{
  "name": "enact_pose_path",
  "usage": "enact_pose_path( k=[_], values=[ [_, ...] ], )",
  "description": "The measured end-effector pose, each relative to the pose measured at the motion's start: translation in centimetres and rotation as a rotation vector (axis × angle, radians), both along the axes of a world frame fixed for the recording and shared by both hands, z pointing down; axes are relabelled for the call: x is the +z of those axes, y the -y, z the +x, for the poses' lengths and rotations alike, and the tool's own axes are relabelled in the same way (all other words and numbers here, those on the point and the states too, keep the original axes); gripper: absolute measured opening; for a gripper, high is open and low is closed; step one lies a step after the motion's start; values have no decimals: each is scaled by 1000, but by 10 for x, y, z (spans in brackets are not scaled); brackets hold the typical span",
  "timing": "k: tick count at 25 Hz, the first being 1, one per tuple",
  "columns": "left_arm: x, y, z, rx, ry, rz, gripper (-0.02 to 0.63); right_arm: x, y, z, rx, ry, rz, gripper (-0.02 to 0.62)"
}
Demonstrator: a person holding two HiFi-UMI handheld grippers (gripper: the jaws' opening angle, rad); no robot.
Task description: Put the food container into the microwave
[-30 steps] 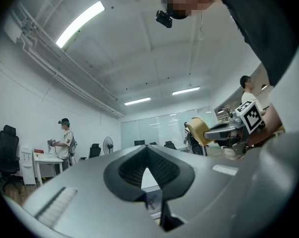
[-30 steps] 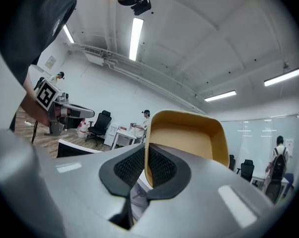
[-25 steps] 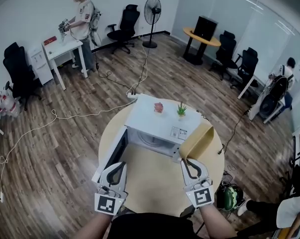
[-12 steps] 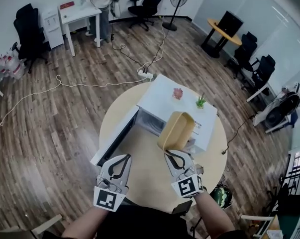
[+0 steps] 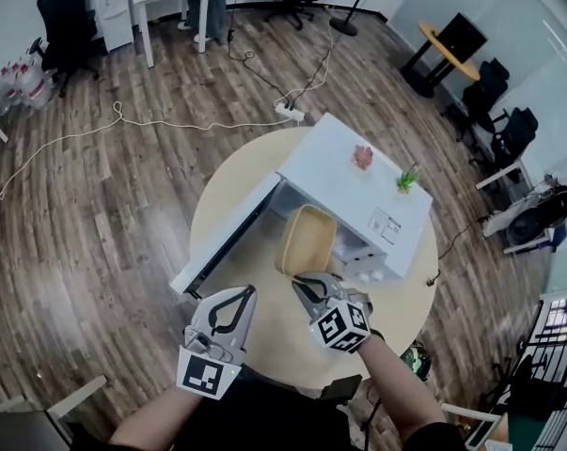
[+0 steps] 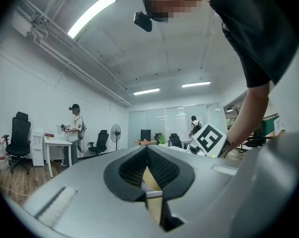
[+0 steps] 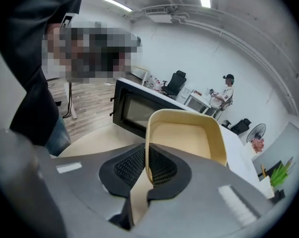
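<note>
From the head view, a white microwave sits on a round counter with its door swung wide open to the left. The right gripper holds the pale yellow food container by its near rim. The container is tipped up on edge in front of the microwave's open front, and its far end reaches the front edge of the microwave's top. From this angle I cannot tell whether any of it is inside yet. The left gripper is low and to the left, just beside the right one. It is apart from the container and the door, and its jaws are drawn together with nothing in them. A small pink ornament and a little green plant stand on top of the microwave.

In the left gripper view, the left gripper has its jaws pressed together at the tips and grips nothing. Only a sliver of tan surface shows through the gap behind them. The right gripper's marker cube shows off to the right.

In the right gripper view, the right gripper has its jaws closed on the container's rim, one jaw on each side of the thin wall. The food container rises just beyond the tips with its hollow side towards the camera. The door, with its dark window, stands behind and to the left, above the counter.
</note>
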State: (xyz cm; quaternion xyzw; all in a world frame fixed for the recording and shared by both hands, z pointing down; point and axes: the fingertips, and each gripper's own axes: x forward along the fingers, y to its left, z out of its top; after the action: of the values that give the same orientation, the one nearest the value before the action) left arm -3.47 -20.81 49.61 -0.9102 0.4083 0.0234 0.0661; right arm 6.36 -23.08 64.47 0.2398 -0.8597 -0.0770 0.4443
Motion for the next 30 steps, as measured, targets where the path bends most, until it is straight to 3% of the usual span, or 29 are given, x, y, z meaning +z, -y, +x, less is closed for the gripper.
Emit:
enact_pose_path(
  k=[7,14,30],
  values=[
    [10,-3,-3,2,6,-23,-2,64,17,30,80,-109,-156,18],
    [21,-5,0,14,8,-66,-2,103,59,72,219,-189,-210,18],
    [49,-1,-15,-34,50,-140,-2,127,174,106,438,-246,-35,18]
  ],
)
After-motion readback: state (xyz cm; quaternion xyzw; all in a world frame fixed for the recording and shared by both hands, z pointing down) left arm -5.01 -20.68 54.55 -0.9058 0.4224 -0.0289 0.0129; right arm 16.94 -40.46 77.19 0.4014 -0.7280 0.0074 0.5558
